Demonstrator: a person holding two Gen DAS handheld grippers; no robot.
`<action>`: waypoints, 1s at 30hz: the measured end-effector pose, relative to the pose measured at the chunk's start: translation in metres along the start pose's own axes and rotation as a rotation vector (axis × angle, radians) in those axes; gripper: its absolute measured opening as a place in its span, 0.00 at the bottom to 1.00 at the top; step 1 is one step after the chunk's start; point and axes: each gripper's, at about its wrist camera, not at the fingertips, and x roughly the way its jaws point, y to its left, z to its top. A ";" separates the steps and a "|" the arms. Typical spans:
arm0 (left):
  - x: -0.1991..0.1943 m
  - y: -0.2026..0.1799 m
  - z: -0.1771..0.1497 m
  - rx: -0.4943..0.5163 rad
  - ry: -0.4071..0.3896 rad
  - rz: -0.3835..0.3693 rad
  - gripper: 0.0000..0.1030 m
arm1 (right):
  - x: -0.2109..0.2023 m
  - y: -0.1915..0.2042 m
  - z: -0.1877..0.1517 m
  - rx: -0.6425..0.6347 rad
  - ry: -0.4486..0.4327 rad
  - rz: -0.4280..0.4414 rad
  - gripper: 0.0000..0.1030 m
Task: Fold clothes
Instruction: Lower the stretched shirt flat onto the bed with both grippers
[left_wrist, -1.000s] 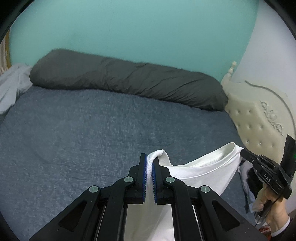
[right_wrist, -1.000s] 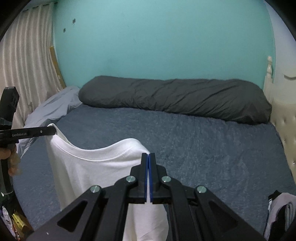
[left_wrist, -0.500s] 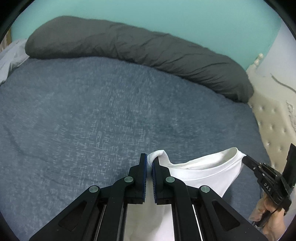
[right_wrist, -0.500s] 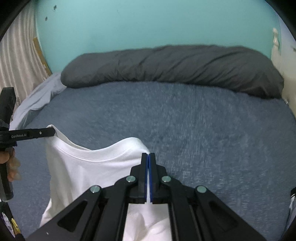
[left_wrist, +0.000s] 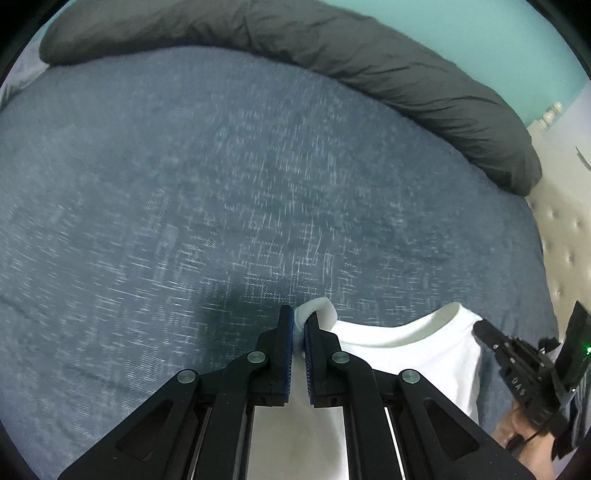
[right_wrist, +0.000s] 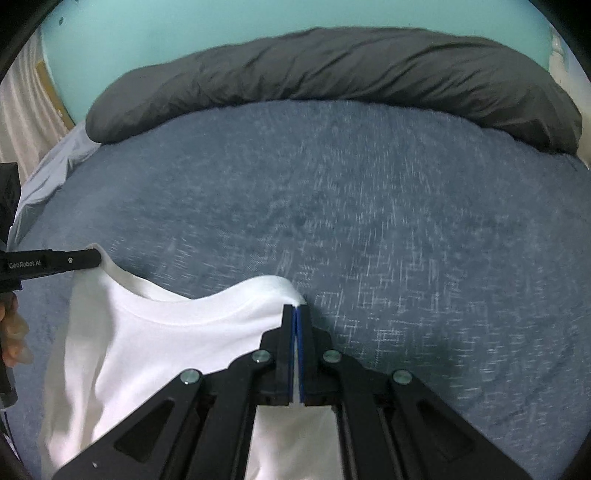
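A white T-shirt (left_wrist: 413, 354) hangs stretched between my two grippers over the blue-grey bed (left_wrist: 221, 192). My left gripper (left_wrist: 299, 317) is shut on one shoulder of the white T-shirt, with a fold of fabric poking out past the blue pads. My right gripper (right_wrist: 296, 312) is shut on the other shoulder of the T-shirt (right_wrist: 159, 339). The neckline sags between them. In the left wrist view the right gripper (left_wrist: 480, 326) shows at the right; in the right wrist view the left gripper (right_wrist: 96, 256) shows at the left. The shirt's lower part is hidden below the fingers.
A long dark grey pillow (right_wrist: 332, 77) lies along the far side of the bed against a teal wall. A cream tufted headboard (left_wrist: 565, 236) stands at the right. Pale grey bedding (right_wrist: 48, 173) is bunched at the left, beside a curtain.
Both grippers have tilted down and moved forward over the bed, carrying the shirt with them. The wall has nearly left the views. Both stay shut on the shirt.
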 end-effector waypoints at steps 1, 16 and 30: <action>0.006 0.000 -0.001 0.001 0.007 -0.004 0.06 | 0.008 -0.001 -0.001 0.002 0.009 -0.002 0.01; -0.013 0.035 0.002 -0.108 -0.022 -0.112 0.65 | 0.026 -0.022 -0.012 0.141 0.035 0.011 0.01; 0.011 0.032 -0.029 0.042 0.070 -0.156 0.48 | 0.017 -0.034 -0.021 0.219 0.025 0.023 0.01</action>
